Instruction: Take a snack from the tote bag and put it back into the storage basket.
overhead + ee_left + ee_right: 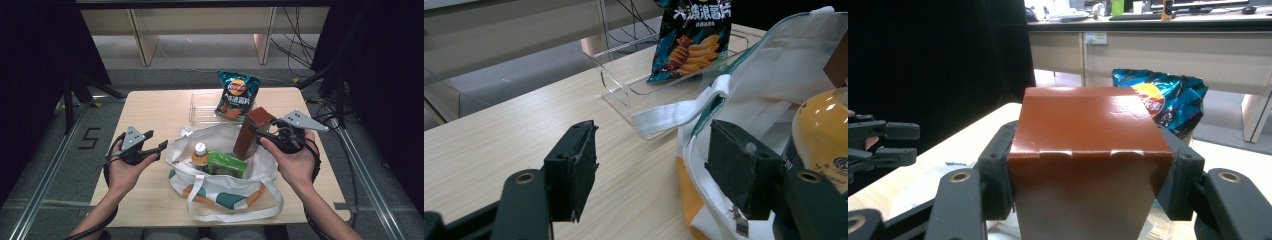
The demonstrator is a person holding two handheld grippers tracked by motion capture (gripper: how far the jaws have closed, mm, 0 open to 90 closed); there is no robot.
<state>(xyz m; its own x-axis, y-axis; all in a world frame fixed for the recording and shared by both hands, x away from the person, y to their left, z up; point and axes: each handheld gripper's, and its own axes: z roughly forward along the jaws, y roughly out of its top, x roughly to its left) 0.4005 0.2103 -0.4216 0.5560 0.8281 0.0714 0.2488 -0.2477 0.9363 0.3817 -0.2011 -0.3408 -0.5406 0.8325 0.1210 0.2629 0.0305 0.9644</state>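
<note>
Brown box [1088, 150]: glossy cardboard, rectangular, clamped by right tool [1088, 175].

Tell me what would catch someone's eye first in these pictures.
A tall brown box clamped in the right gripper, held over the open white tote bag mid-table. Behind it, a bright teal chip bag stands in a clear tray. The left gripper waits open beside the bag.

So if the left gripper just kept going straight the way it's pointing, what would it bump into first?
Probably the white cloth tote bag: the open left gripper points over the pale wooden table, its right-side pad already beside the bag's rim. Beyond lies the clear plastic tray. Depth is hard to judge.
</note>
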